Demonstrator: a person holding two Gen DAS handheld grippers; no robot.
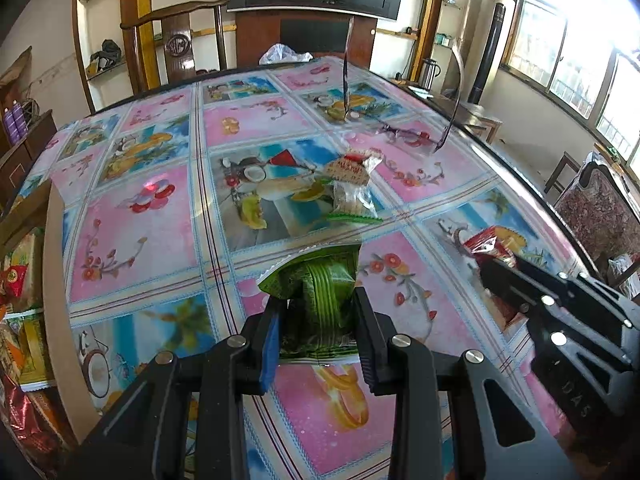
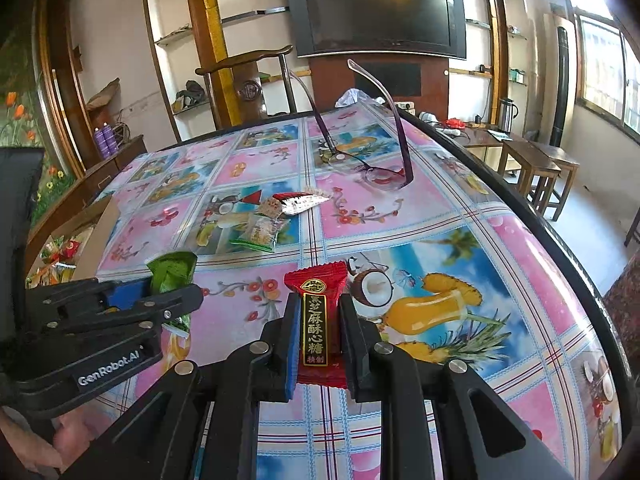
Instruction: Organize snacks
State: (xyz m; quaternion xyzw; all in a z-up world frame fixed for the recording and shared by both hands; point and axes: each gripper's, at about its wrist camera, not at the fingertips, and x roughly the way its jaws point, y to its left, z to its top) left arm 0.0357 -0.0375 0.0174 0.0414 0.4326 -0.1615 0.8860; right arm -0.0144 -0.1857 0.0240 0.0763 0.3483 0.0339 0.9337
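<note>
A green foil snack packet (image 1: 320, 284) sits between the fingers of my left gripper (image 1: 318, 300), which is shut on it just above the flowery tablecloth (image 1: 140, 240). My right gripper (image 2: 320, 300) is shut on a red candy packet (image 2: 316, 276) with a black and gold label. The two grippers hang side by side near the table's front. From the right wrist view the left gripper (image 2: 176, 296) shows at the left with the green packet (image 2: 172, 268). Two more snacks lie mid-table: a clear packet with a green edge (image 2: 260, 232) and a red and white packet (image 2: 298, 202).
A pair of glasses (image 2: 376, 172) lies upside down beyond the snacks, its arms sticking up. A cardboard box (image 2: 96, 232) with several snack packets stands off the table's left edge. A wooden chair (image 2: 248, 80) and a wall television (image 2: 376, 12) are behind the table.
</note>
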